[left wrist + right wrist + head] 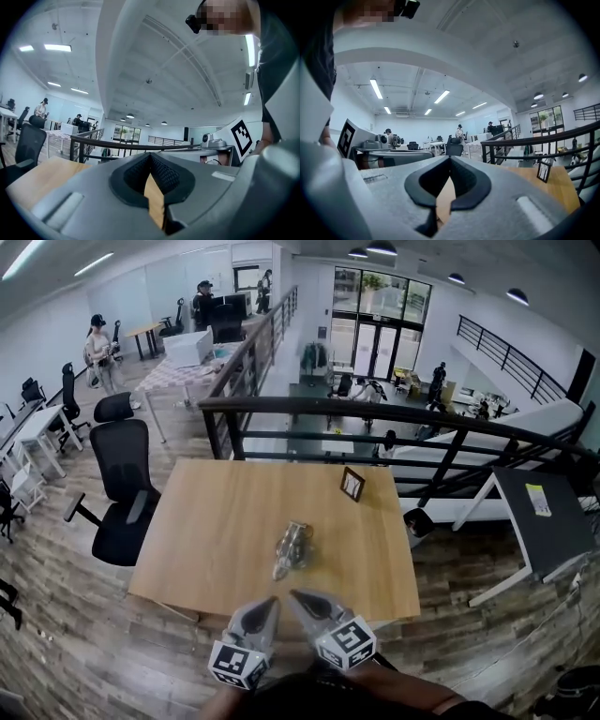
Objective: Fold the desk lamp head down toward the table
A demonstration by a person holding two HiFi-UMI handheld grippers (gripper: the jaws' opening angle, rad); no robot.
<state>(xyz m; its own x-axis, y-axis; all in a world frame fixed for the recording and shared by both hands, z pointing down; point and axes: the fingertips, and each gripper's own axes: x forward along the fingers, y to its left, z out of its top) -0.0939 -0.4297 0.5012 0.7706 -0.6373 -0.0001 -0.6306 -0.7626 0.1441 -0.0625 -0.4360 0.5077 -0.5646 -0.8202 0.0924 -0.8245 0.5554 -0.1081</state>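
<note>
The desk lamp (292, 548) is a small silver-grey object sitting low on the middle of the wooden table (206, 540); I cannot make out its head and arm. Both grippers hover at the table's near edge, short of the lamp and not touching it. The left gripper (272, 602) is shut and holds nothing, its tip pointing at the lamp. The right gripper (296, 596) beside it is shut and empty too. In the left gripper view the jaws of the left gripper (150, 155) meet over bare wood. The right gripper (450, 158) looks the same in its own view. Neither gripper view shows the lamp.
A small dark picture frame (352, 484) stands at the table's far right, also visible as the frame (543, 171). A black office chair (122, 493) stands left of the table. A black railing (375, 413) runs behind it. A white-legged desk (548, 517) stands to the right.
</note>
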